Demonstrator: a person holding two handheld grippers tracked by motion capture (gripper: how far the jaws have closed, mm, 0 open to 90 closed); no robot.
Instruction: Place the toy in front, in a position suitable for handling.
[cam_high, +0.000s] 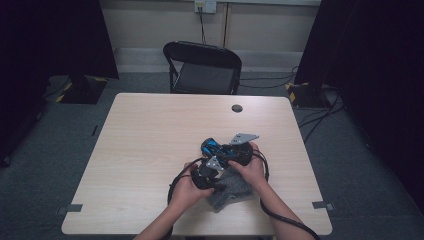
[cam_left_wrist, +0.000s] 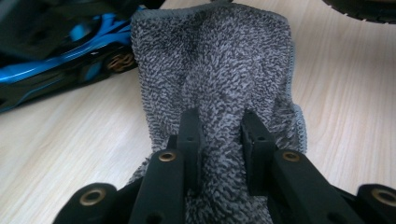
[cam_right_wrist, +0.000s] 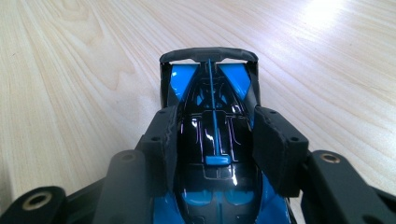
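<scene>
Two grips share the work near the table's (cam_high: 150, 130) front edge — right gripper (cam_right_wrist: 215, 140) clamps the toy car (cam_right_wrist: 212, 116) steady, left gripper (cam_left_wrist: 219, 135) pinches the grey cloth (cam_left_wrist: 219, 60) — likely for wiping.

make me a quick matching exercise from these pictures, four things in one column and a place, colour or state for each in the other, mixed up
Things:
1. grey towel
2. toy car
3. folding chair
4. table

Descriptions:
a. black, standing beyond the far edge of the table
b. blue and black, clamped between the jaws of the right gripper
c. light wood, with a round dark hole near its far edge
d. fluffy, pinched by the left gripper

Pairs: 1-d, 2-b, 3-a, 4-c
</scene>
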